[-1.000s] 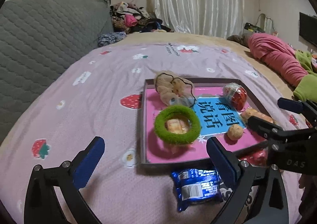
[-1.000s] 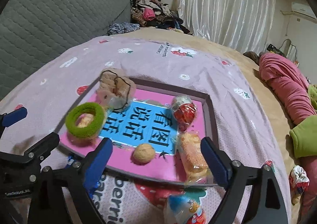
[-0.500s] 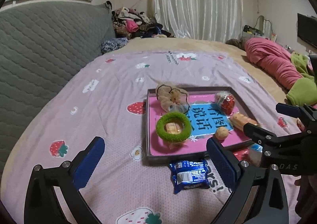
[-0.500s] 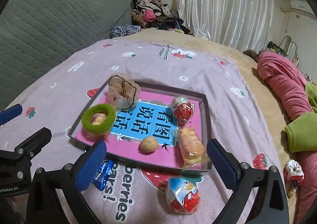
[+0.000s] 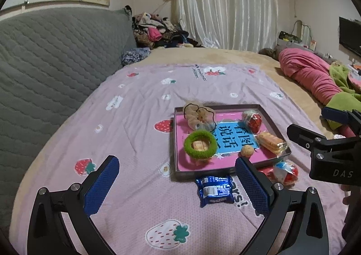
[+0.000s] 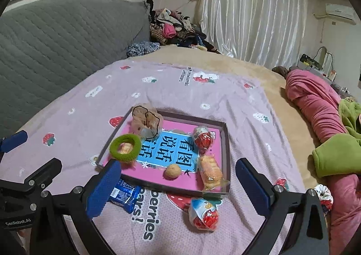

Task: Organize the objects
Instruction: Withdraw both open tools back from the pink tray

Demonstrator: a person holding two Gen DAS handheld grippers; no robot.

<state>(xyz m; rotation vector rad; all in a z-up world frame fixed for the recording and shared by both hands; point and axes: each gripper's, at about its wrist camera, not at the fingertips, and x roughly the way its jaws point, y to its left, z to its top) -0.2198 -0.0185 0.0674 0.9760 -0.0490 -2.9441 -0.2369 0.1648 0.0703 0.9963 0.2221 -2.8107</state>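
Both tongs hang above the near edge of the bed with nothing in them. Left tongs (image 5: 177, 184) stand wide apart, the blue pads clear of everything. Right tongs (image 6: 178, 184) have just been opening and now gape fully, with nothing between the pads.

On the pink strawberry-print bedspread (image 6: 225, 88) lies a shallow tray (image 6: 226, 142) with a pink floor and a blue panel of Chinese characters. Inside it sit a green fuzzy ring (image 6: 125, 148) around a small wrapped snack, a beige scrunchie (image 6: 146, 119) at the far left corner, a red foil egg (image 6: 203, 140), a small round cookie (image 6: 172, 171) and a wrapped biscuit pack (image 6: 211, 172) along the right wall.

Outside the tray, just beside its near wall, 2 things rest on the bedspread: a blue snack packet (image 5: 214, 190) toward the left and a second red foil egg (image 6: 204, 214) toward the right.
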